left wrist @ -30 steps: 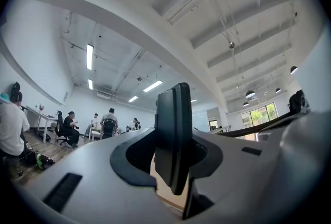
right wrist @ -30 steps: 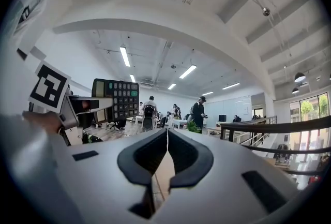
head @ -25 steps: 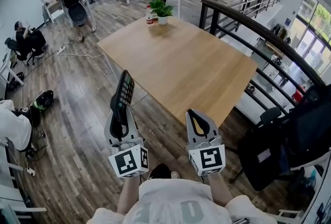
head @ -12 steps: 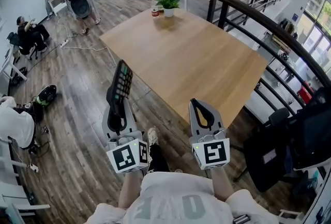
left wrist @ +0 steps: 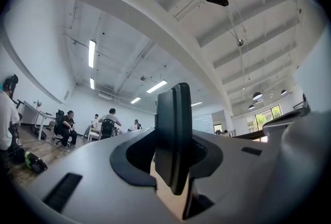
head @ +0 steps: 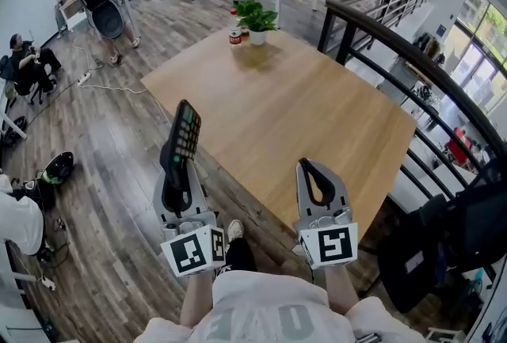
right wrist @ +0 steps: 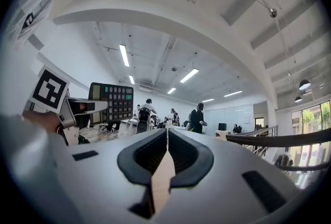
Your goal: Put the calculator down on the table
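Note:
The black calculator (head: 184, 137) stands on edge, its keys toward the table, with my left gripper (head: 176, 173) shut on its lower end. From the left gripper view the calculator (left wrist: 175, 135) is an edge-on dark slab pinched between the jaws. It hangs over the floor just off the near-left corner of the wooden table (head: 317, 120). My right gripper (head: 317, 172) is shut with nothing in it, at the table's near edge. From the right gripper view the calculator (right wrist: 111, 102) shows its keypad at the left, and the right gripper (right wrist: 166, 137) has its jaws together.
A potted plant (head: 255, 19) and a small bottle (head: 235, 30) stand at the table's far corner. A black railing (head: 412, 56) runs along the right. Several people, chairs and white desks fill the room at the back and left. A dark bag (head: 444, 242) lies low right.
Both grippers have moved forward toward the table, the calculator still held in the left one. The table's near edge now lies under the right gripper's tips.

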`<state>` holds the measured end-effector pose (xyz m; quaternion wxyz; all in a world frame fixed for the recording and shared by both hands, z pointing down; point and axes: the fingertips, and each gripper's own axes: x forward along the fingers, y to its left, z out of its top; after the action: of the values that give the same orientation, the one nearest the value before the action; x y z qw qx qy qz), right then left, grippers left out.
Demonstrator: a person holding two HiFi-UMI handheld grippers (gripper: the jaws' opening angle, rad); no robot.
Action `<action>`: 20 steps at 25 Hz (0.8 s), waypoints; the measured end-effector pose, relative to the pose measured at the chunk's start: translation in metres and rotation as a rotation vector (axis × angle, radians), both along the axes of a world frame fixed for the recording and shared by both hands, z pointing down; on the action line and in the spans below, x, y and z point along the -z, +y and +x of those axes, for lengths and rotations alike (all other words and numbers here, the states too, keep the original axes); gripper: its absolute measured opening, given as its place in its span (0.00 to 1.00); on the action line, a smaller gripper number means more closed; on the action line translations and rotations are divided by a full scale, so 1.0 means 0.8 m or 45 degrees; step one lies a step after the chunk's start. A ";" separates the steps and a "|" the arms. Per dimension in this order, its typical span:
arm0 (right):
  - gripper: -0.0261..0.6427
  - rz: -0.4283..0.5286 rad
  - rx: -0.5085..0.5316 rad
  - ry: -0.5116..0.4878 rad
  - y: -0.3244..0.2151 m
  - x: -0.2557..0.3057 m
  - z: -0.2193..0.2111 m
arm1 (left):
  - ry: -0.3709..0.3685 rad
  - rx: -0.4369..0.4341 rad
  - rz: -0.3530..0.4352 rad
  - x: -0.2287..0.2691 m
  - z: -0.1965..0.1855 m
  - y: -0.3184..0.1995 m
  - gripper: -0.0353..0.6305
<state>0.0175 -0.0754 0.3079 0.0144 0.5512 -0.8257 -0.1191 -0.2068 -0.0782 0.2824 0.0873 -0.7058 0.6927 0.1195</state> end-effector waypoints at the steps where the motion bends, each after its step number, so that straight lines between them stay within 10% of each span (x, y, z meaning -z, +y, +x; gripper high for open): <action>1: 0.07 0.001 -0.008 0.003 -0.018 0.003 -0.007 | 0.003 -0.012 0.001 0.003 -0.006 -0.021 0.24; 20: 0.07 0.030 -0.239 0.004 -0.235 0.056 -0.054 | -0.021 -0.274 -0.008 0.043 -0.042 -0.271 0.24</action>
<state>-0.0259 -0.2636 0.2633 0.0204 0.6260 -0.7690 -0.1278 -0.2402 -0.2949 0.2483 0.0776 -0.7774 0.6126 0.1201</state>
